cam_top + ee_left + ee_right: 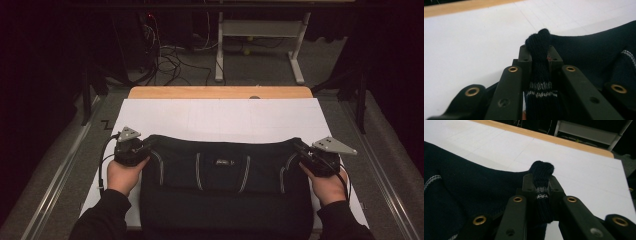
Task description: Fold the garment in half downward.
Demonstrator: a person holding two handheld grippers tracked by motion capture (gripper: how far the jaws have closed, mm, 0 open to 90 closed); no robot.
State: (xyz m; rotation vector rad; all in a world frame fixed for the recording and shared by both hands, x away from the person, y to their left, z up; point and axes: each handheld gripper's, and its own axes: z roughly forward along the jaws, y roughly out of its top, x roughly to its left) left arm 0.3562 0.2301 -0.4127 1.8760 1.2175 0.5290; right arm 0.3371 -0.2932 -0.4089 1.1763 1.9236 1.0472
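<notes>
My left gripper [145, 146] is clamped on one end of the dark knit garment [222, 172]; my right gripper [298, 148] pinches the other end; the garment's long axis runs straight between them across the white board [220, 117], hem toward me, both hands equally near

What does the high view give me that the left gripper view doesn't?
High view: the whole dark sweater stretched between the left gripper and right gripper, both hands, and the floor beyond the table. Left gripper view: close up, a bunched fold of sweater pinched between its jaws, with pale stripes. Both: the sweater over the white table cover and wooden table edge.
</notes>
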